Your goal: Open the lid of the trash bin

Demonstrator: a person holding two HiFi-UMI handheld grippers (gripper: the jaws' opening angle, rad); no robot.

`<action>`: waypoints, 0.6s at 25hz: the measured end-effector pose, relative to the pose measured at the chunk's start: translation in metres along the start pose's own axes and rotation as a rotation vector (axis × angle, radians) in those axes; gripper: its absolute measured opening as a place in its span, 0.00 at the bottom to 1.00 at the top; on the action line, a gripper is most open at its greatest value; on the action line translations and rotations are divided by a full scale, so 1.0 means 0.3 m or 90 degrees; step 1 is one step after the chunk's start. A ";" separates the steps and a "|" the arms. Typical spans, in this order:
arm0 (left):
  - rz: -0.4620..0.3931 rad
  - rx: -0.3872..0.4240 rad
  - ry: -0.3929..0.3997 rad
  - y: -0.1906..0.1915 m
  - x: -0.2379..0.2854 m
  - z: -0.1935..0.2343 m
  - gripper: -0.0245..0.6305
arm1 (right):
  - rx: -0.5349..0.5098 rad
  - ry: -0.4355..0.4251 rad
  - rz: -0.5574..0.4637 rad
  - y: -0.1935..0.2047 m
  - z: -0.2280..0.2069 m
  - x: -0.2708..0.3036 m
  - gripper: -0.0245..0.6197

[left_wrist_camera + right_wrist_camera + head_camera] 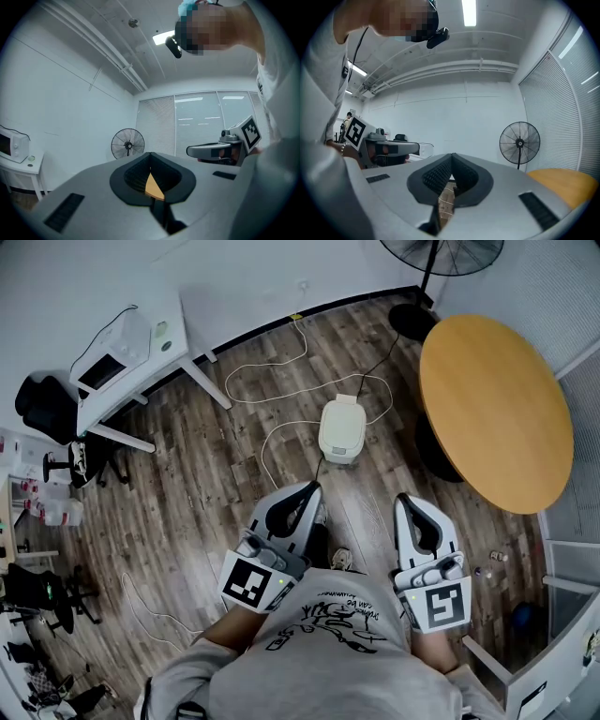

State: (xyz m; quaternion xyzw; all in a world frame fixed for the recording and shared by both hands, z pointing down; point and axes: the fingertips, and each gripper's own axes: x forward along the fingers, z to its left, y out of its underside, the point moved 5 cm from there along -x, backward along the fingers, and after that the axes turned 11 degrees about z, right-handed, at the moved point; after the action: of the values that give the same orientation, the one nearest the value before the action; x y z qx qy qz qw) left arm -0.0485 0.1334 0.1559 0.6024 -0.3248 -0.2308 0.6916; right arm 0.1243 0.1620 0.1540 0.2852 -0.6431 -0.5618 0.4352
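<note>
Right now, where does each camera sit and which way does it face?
Head view: head-mounted, steeply down at the trash bin on the floor; shirt, left gripper and right gripper show.
Left gripper view: on that gripper, along its shut jaws toward the pedestal fan; right gripper shows at right.
Right gripper view: likewise, toward the same pedestal fan; left gripper at left.
All three share the pedestal fan.

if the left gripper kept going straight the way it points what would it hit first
Most likely the round wooden table: its orange top shows dead ahead between the left gripper's fingers. Depth is unclear.
</note>
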 end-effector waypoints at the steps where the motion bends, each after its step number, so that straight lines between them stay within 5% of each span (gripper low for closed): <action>1: 0.002 0.000 -0.001 -0.002 0.012 0.025 0.06 | -0.002 -0.001 0.003 -0.003 -0.004 0.026 0.05; 15: 0.005 -0.002 0.003 -0.057 0.159 0.390 0.06 | -0.010 -0.006 0.018 -0.116 -0.027 0.431 0.05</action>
State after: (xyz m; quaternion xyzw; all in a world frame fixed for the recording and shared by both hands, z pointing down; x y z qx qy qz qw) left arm -0.1000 0.0166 0.1547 0.6007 -0.3252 -0.2270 0.6942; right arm 0.0678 0.0404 0.1512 0.2702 -0.6446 -0.5622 0.4421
